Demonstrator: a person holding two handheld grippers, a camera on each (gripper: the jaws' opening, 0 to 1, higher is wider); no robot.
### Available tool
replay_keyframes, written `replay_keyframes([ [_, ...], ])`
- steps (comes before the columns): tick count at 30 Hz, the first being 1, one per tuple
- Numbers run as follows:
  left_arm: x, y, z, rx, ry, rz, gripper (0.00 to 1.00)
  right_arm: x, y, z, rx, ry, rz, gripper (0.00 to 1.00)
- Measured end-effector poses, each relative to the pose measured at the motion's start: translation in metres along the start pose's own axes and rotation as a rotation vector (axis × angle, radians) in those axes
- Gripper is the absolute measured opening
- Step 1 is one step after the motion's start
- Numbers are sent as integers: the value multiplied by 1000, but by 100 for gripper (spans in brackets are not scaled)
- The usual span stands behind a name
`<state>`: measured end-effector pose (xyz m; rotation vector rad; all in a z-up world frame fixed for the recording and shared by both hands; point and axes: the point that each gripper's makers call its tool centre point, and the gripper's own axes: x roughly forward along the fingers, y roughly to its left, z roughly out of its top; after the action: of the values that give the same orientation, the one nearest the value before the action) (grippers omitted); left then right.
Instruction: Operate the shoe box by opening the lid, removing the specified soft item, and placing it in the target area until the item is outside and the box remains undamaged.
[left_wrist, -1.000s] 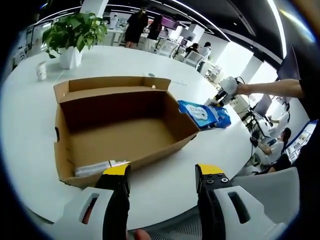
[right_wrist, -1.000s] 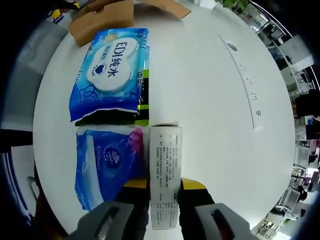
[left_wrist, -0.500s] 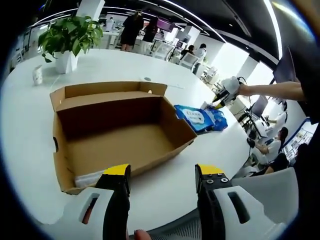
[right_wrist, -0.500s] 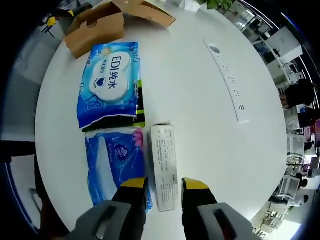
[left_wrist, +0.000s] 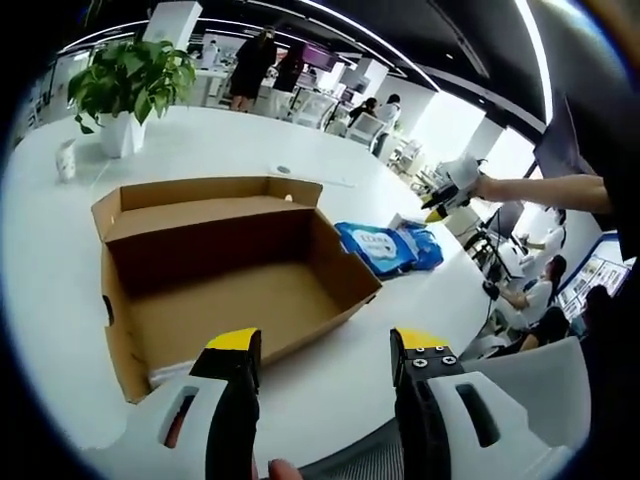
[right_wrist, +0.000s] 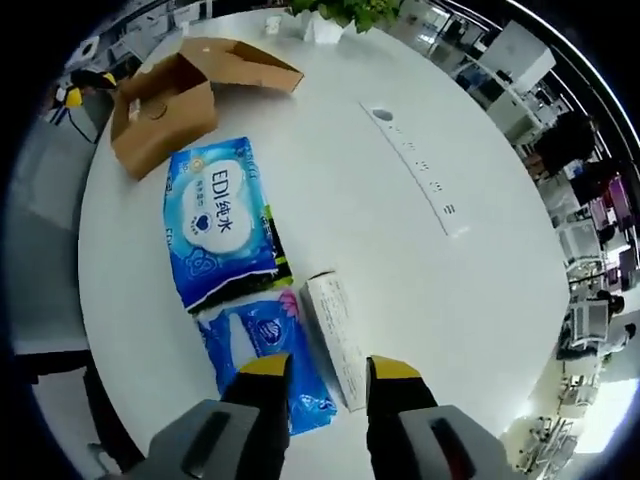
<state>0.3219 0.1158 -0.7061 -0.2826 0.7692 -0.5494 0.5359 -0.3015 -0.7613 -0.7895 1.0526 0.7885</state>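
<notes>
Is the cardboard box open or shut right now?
Open: the cardboard box shows its bare brown inside, with its lid folded back behind it.

Browns, blues and whites on a white round table

The open corrugated cardboard shoe box (left_wrist: 235, 275) was plain tan-brown inside and out, standing on the glossy white tabletop (left_wrist: 200, 140). The flat soft wipes pack (right_wrist: 218, 222) was bright blue with a white cloud-shaped label bearing blue characters and a black-and-green edge; the smaller crinkly tissue pack (right_wrist: 268, 360) was blue with a pink patch. The slim oblong carton (right_wrist: 335, 335) was white with fine dark print. Both grippers, left (left_wrist: 322, 350) and right (right_wrist: 327, 372), had yellow-tipped black jaws on grey bodies. The leafy potted plant (left_wrist: 135, 75) was green in a white pot.
</notes>
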Motion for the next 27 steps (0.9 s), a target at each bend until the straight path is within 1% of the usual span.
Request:
replay_keyframes([
  [1, 0, -1, 1, -1, -3, -4, 53, -3, 0, 3, 41, -18, -7, 26],
  [5, -1, -3, 2, -2, -13, -11, 53, -10, 1, 11, 147, -76, -21, 27],
  [6, -1, -4, 2, 0, -14, -15, 53, -14, 2, 16, 194, -107, -29, 27],
  [7, -1, -5, 1, 1, -14, -18, 53, -16, 3, 17, 205, -115, -30, 27],
  [10, -2, -6, 1, 7, -13, -26, 53, -24, 10, 27, 283, -169, -33, 29],
  [14, -5, -7, 3, 9, -22, -31, 53, -29, 16, 36, 346, -217, -29, 29],
  [16, -6, -7, 4, 8, -27, -32, 53, -38, 23, 41, 386, -247, -30, 30],
  [21, -7, -7, 4, 13, -32, -35, 53, -48, 37, 65, 498, -347, -15, 31],
  [23, -7, -6, 3, 17, -29, -33, 53, -47, 38, 72, 524, -377, -6, 31],
  [26, -7, -7, 3, 13, -31, -35, 53, -53, 54, 80, 549, -403, 1, 32],
  [27, -7, -7, 3, 13, -32, -36, 53, -58, 65, 83, 545, -409, -1, 32],
])
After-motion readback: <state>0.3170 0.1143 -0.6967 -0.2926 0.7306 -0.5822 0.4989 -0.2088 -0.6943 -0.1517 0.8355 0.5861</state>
